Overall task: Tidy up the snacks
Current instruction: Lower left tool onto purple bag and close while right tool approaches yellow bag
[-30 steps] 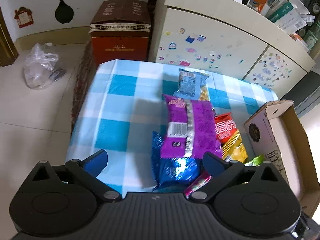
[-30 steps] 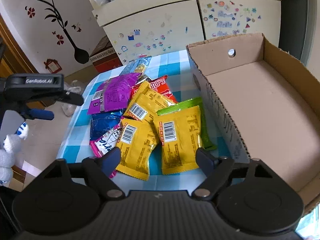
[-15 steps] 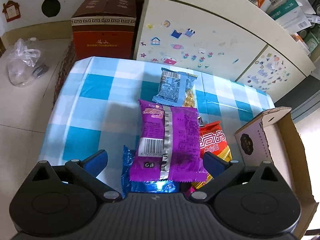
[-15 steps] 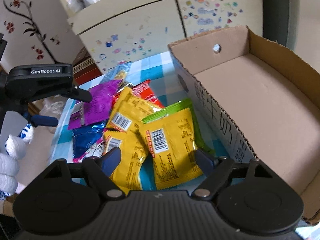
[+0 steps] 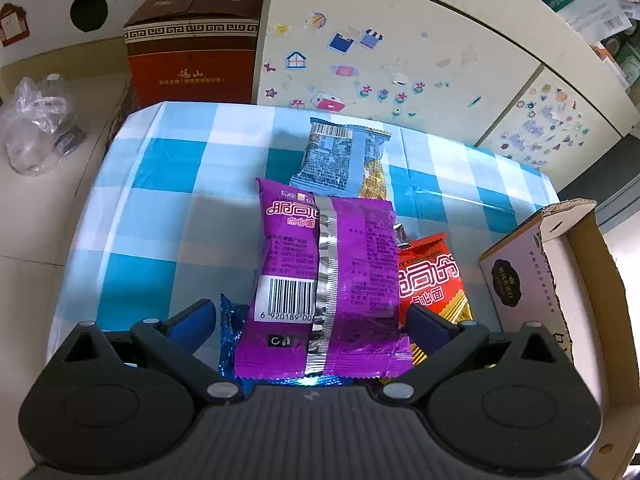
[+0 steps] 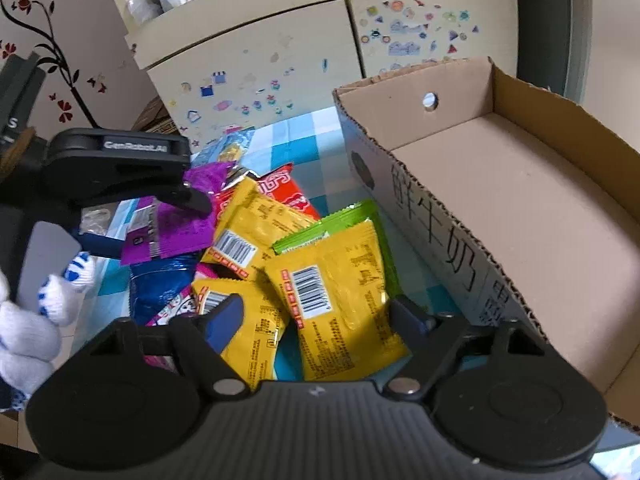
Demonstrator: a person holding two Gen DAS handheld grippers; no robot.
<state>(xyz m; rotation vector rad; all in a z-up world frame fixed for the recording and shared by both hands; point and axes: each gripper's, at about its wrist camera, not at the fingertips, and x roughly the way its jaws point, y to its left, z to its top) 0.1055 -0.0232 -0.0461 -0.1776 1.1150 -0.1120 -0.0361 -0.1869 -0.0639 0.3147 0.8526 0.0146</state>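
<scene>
A pile of snack packets lies on a blue checked tablecloth (image 5: 160, 208). My left gripper (image 5: 316, 320) is open, its fingers on either side of a purple packet (image 5: 324, 280) that lies on a dark blue packet (image 5: 232, 328). A red packet (image 5: 432, 276) and a light blue packet (image 5: 344, 156) lie beside it. My right gripper (image 6: 320, 316) is open over a yellow packet (image 6: 340, 292), with another yellow packet (image 6: 248, 320) at its left finger. A green packet (image 6: 340, 224) lies under the yellow one. The empty cardboard box (image 6: 520, 200) stands to the right.
A cream cabinet (image 5: 400, 60) with stickers stands behind the table. A brown carton (image 5: 192, 40) and a plastic bag (image 5: 36, 120) sit on the floor at the left. The left gripper (image 6: 192, 200) and a gloved hand (image 6: 40, 312) show in the right wrist view.
Both grippers have moved forward and down toward the pile. The purple packet now lies between the left fingers, and the yellow packet between the right fingers.
</scene>
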